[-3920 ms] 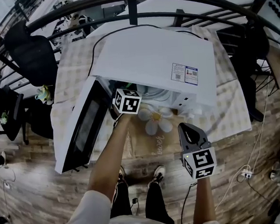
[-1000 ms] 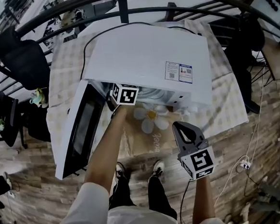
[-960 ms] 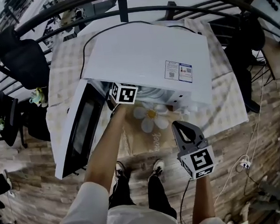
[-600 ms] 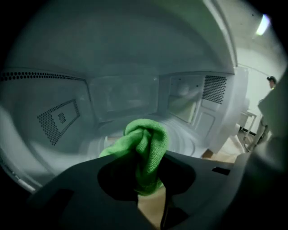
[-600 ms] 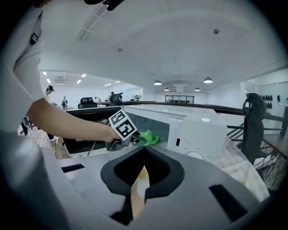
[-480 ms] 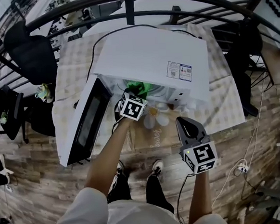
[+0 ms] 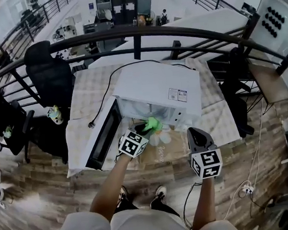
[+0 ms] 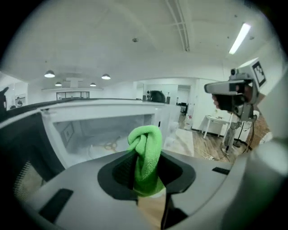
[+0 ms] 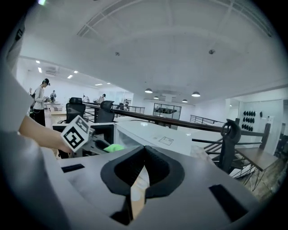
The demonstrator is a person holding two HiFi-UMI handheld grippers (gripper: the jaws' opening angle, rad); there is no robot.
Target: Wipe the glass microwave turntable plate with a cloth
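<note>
The white microwave (image 7: 157, 91) stands on the table with its door (image 7: 103, 137) swung open to the left. My left gripper (image 7: 146, 129) is just outside the opening, shut on a bunched green cloth (image 7: 153, 122) (image 8: 146, 157). In the left gripper view the open cavity (image 8: 85, 130) lies straight ahead, and the glass turntable plate (image 8: 105, 146) shows faintly on its floor. My right gripper (image 7: 195, 132) hovers to the right in front of the microwave, shut on nothing; its jaws (image 9: 144, 150) meet. From there I see the left gripper's marker cube (image 9: 77, 132) and the cloth (image 9: 113, 147).
A flower-shaped mat (image 7: 161, 137) lies on the checked tablecloth (image 7: 83, 94) in front of the microwave. The black power cord (image 7: 105, 97) runs off to the left. A black railing (image 7: 137, 34) curves behind the table, and a black chair (image 7: 51, 69) stands at back left.
My left gripper has drawn back out of the microwave cavity with the green cloth in its jaws. The head view has pulled back and shows more of the room. The right gripper has barely moved.
</note>
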